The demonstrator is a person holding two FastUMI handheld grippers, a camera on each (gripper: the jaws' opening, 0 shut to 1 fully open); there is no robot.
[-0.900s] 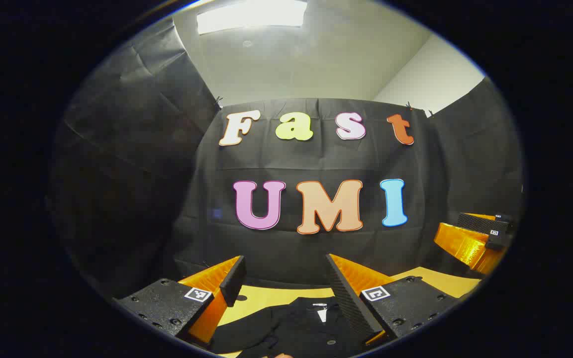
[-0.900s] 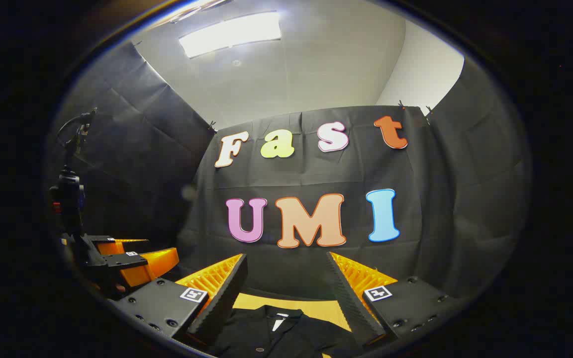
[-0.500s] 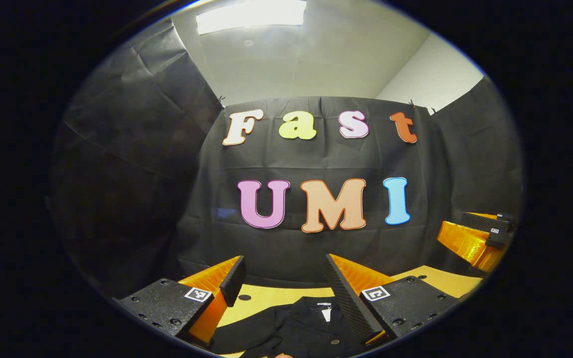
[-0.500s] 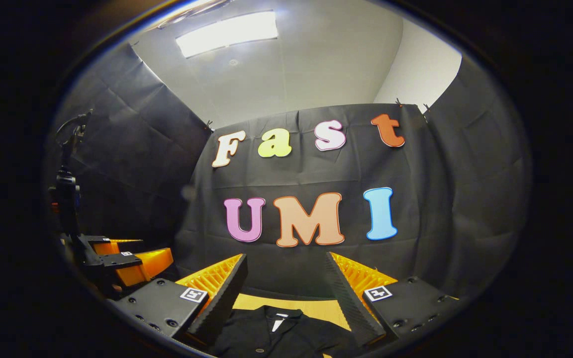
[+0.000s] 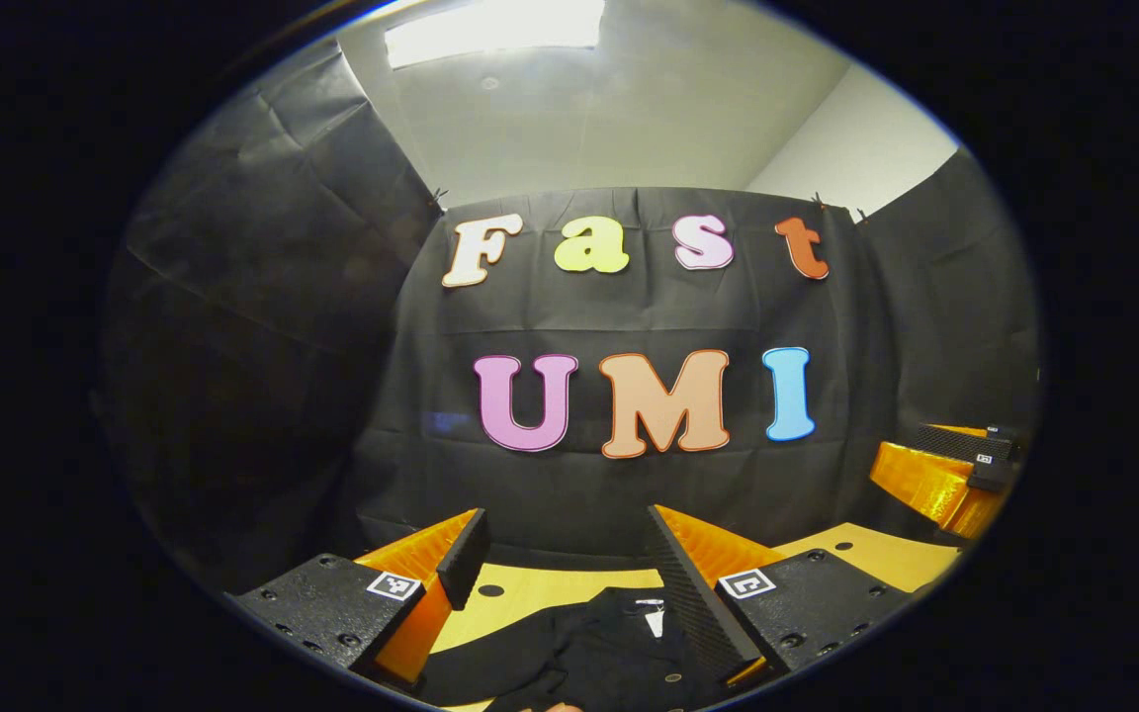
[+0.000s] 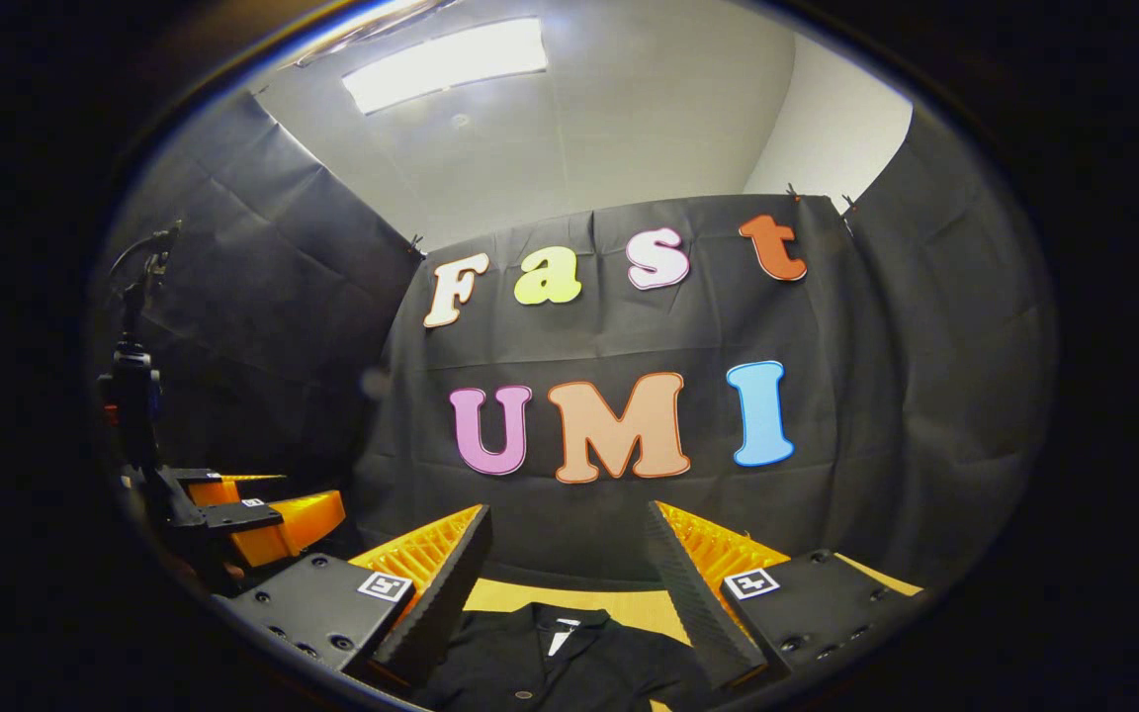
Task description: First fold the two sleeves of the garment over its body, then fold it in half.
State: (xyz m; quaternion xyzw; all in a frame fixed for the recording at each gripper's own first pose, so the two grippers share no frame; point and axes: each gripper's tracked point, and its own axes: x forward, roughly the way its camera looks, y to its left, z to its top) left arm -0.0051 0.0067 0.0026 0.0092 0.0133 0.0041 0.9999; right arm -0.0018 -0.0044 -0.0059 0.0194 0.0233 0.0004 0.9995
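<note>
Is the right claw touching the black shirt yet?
Apart. In the right gripper view the right claw stands open and empty, its tips against the back wall, above the shirt lying on the table.

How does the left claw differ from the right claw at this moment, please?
The left claw frames the black shirt with its collar toward its right finger; the right claw frames the collar centrally. The table shows more beneath the left claw than the right. Both are open, holding nothing, above the shirt.

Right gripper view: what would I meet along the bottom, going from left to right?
The other tool, held farther off → this tool's own left finger → the black garment on the table → its right finger.
</note>
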